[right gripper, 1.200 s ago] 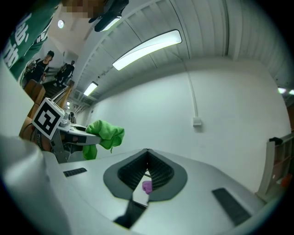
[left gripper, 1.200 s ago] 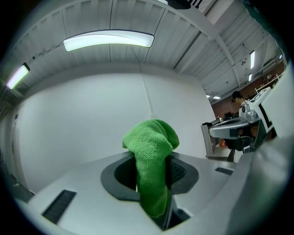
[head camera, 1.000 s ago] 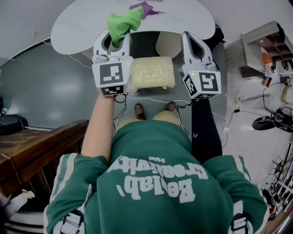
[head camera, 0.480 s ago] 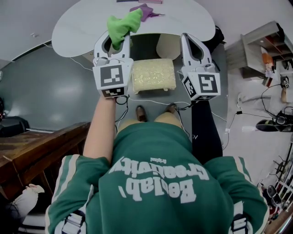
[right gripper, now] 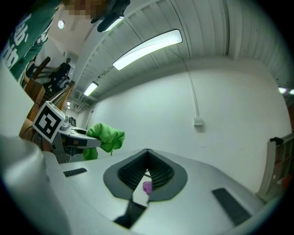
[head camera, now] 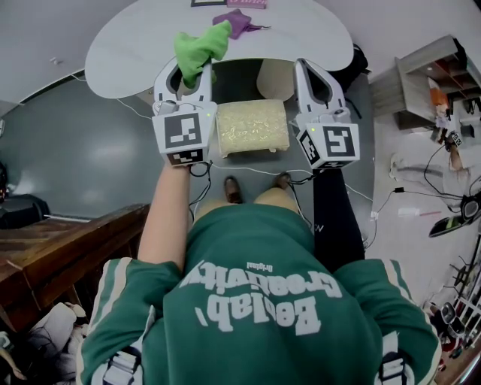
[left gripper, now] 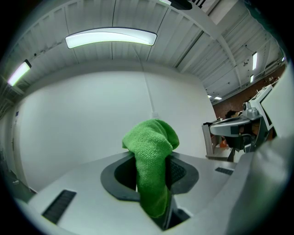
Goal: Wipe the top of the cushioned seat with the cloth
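The cushioned seat (head camera: 252, 126) is a cream-yellow padded stool on the floor below and between my two grippers. My left gripper (head camera: 193, 66) is shut on a bright green cloth (head camera: 201, 45), which bunches up above the fingertips. In the left gripper view the green cloth (left gripper: 151, 156) fills the gap between the jaws of the left gripper (left gripper: 154, 173), which points up at a white wall. My right gripper (head camera: 310, 68) is held to the right of the seat. The right gripper view shows that gripper (right gripper: 147, 158) shut at the tips with nothing held, and the green cloth (right gripper: 106, 137) off to its left.
A white rounded table (head camera: 135, 45) stands just beyond the seat with a purple cloth (head camera: 237, 19) on it. A shelf unit (head camera: 432, 75) and floor cables (head camera: 421, 195) are at the right. Dark wooden furniture (head camera: 60, 241) is at the left. The person's shoes (head camera: 229, 186) are in front of the seat.
Both grippers have drifted slightly up and away in the head view. The left gripper keeps the green cloth; the right stays shut and empty.
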Available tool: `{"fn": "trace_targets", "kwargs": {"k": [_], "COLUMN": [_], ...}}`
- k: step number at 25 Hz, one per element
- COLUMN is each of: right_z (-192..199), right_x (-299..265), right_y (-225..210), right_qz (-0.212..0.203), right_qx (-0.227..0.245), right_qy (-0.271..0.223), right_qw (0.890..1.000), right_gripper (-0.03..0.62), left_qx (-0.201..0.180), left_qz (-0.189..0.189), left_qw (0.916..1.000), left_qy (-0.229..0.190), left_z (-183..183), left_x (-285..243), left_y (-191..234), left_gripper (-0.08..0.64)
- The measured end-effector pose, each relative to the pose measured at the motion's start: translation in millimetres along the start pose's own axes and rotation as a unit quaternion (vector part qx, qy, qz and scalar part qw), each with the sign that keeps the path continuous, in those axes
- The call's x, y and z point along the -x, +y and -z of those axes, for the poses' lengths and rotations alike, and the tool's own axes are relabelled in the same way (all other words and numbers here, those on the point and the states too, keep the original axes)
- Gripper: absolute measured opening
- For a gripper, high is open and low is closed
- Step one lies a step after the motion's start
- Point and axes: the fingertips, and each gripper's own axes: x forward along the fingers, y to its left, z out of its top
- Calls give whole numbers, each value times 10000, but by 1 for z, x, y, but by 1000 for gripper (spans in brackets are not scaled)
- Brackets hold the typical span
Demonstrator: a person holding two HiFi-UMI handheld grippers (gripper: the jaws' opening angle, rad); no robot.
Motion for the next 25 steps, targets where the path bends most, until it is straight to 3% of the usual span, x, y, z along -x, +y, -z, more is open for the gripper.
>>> {"fn": "trace_targets", "kwargs": {"k": [25], "right_z": [9], "right_x": [1], "right_y": [0], "right_qz": [-3], "right_qx": [70], "right_qy": [115], "right_qw": [9999], "right_gripper": [8], "left_qx": [-16], "left_qz": [12], "left_qw": [10000], "left_qy": [15], "left_z": [4], "left_x": [-1], "left_y": [-2], "left_gripper": [124]}}
